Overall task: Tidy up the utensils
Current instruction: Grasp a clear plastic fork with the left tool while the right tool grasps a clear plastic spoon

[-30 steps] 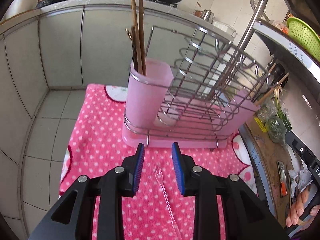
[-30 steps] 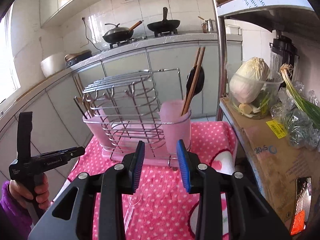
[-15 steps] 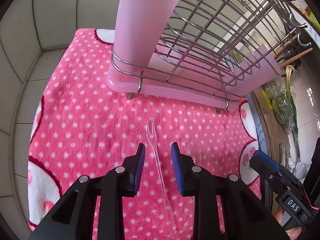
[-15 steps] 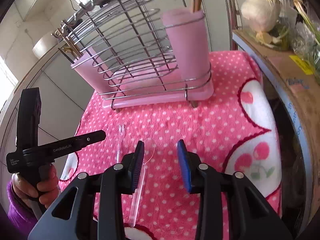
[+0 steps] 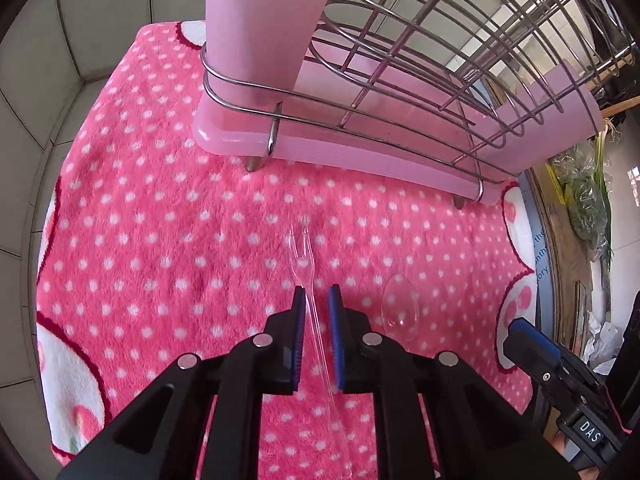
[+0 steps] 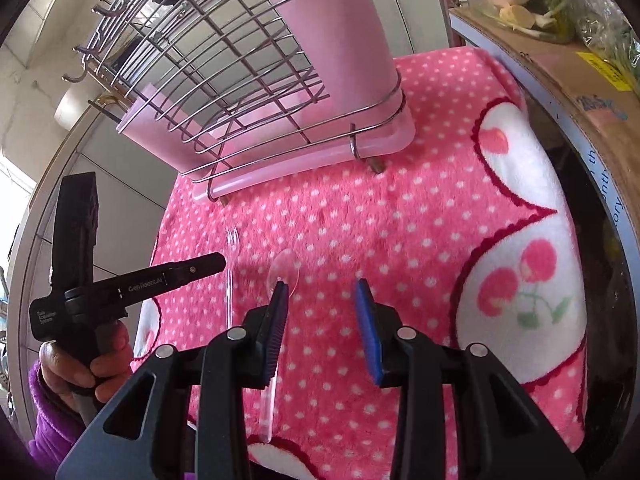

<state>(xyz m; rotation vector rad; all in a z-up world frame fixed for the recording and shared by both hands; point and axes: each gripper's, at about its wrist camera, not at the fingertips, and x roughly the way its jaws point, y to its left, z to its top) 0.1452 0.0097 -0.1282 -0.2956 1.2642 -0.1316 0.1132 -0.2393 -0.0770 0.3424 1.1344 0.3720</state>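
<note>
The left claw (image 5: pixel 316 300) is seen pointed steeply down at the surface, its jaws having just been closing; the handle of a clear plastic fork (image 5: pixel 304 264) lies in the narrow gap between the blue pads (image 5: pixel 298 332), and contact cannot be confirmed. The fork tines are directed toward 12 o'clock, at the dish rack (image 5: pixel 400 92). At 3 o'clock from this claw a clear plastic spoon (image 5: pixel 400 308) is laid on the pink dotted towel (image 5: pixel 160 240), its bowl uppermost in the frame.

The right claw (image 6: pixel 322 292) is held moderately open over the towel, nothing being gripped; its left pad (image 6: pixel 276 332) is placed just over the spoon's neck, and the spoon handle is seen running toward 6 o'clock below it. At 9 o'clock the left claw is carried by a hand (image 6: pixel 80 368) in a purple sleeve.

The rack, of steel wire on a pink drip tray, stands at 12 o'clock, with a pink utensil cup (image 6: pixel 340 48) at one end.
</note>
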